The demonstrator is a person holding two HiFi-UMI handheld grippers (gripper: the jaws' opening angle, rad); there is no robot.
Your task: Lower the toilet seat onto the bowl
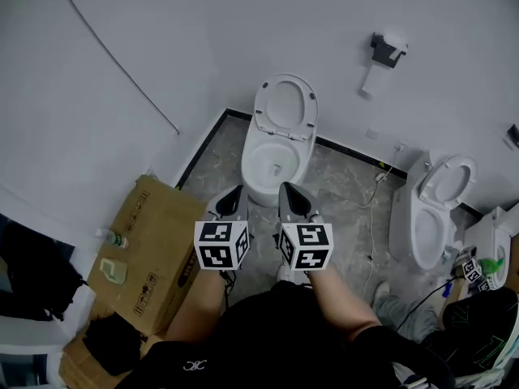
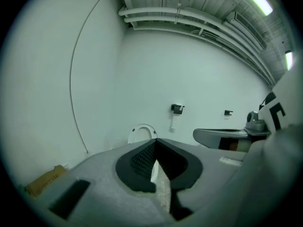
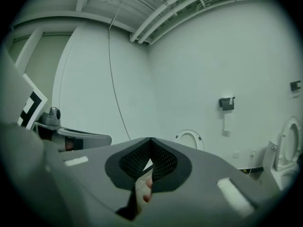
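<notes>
Left gripper (image 1: 238,191) and right gripper (image 1: 285,189) (2 clenched, empty) face bowl (image 1: 248,159), seat (image 1: 261,112) upright.

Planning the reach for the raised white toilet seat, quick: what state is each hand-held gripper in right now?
Left hand-held gripper: closed, holding nothing.
Right hand-held gripper: closed, holding nothing.

White walls (image 1: 162,39), grey marbled floor (image 1: 340,186) — cardboard box (image 1: 154,250) left, paper holder (image 1: 388,49) on wall.
</notes>
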